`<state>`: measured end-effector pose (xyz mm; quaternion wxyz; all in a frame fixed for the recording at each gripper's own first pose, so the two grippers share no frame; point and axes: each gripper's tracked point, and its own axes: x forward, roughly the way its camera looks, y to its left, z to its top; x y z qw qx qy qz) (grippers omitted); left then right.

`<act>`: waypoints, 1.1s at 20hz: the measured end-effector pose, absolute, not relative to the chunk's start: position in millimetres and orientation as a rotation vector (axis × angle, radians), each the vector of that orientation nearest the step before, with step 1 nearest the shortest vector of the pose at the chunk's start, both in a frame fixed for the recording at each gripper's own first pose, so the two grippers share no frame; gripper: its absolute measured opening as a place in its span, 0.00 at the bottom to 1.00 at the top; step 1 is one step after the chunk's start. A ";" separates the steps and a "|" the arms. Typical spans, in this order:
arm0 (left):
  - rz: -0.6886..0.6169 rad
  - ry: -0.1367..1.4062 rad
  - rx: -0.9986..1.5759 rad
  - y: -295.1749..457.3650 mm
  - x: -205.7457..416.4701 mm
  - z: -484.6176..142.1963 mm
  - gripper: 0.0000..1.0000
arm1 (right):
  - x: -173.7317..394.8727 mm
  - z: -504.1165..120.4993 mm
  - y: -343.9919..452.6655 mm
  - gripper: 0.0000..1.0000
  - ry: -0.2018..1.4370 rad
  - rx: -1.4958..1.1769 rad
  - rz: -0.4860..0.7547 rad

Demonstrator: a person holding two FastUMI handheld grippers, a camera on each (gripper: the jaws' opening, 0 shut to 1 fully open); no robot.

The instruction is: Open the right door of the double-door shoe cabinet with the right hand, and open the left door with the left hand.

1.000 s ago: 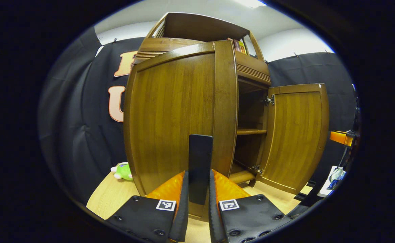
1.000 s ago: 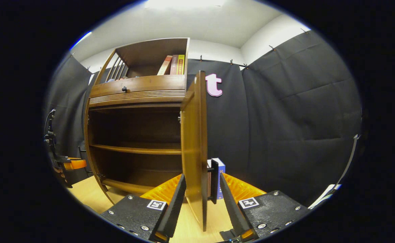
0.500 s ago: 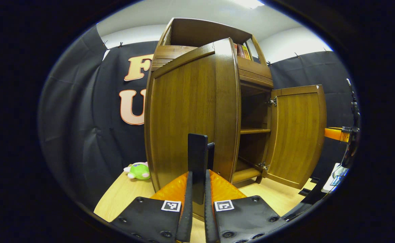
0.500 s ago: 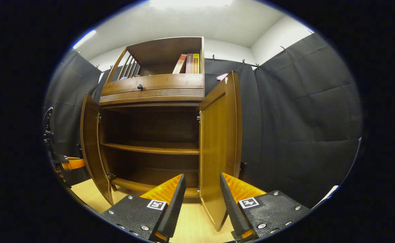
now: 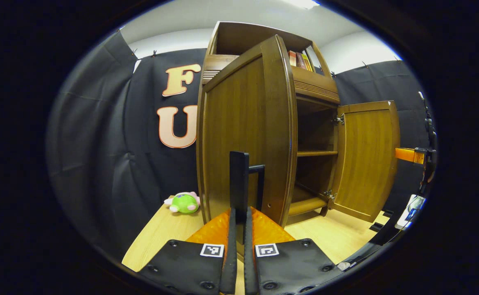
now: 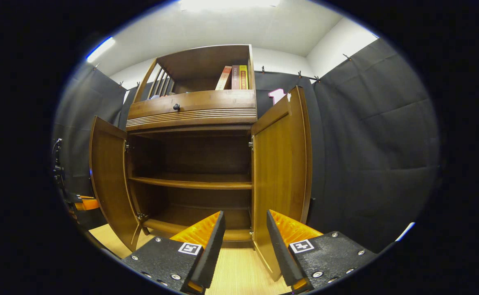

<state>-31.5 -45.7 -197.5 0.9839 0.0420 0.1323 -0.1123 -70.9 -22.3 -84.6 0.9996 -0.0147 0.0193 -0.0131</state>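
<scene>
right door: brown wooden right door point(image 6: 278, 180) swung wide off the brown wooden double-door shoe cabinet point(image 6: 190, 110); looks done.
left door: brown wooden left door point(image 5: 243, 135) open well past halfway; little travel left, I judge.
left gripper point(image 5: 239, 217): fingers clamped on the left door's dark bar handle point(image 5: 239, 180).
right gripper point(image 6: 243, 241): jaws apart, holding nothing, just before the right door's lower edge.
cabinet inside: 2 bare shelves point(image 6: 190, 182).
top shelf: 3 upright books point(image 6: 235, 78) at its right end.

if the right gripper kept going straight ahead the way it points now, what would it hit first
Probably the right door: its open edge stands just ahead of the open right gripper, in line with the gap between the fingers. Depth is hard to judge; slightly left, it would enter the cabinet.
</scene>
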 end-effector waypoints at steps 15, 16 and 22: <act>-0.113 0.209 0.120 30.5 -29.7 -178.4 0.13 | -56.1 -99.0 12.2 0.53 0.065 -0.023 0.026; -0.113 0.206 0.112 34.1 -30.9 -178.7 0.13 | -54.1 -99.1 15.8 0.75 0.066 -0.021 0.028; -0.104 0.196 0.104 56.7 -27.5 -176.2 0.13 | -44.0 -104.3 43.1 0.64 0.076 -0.026 0.061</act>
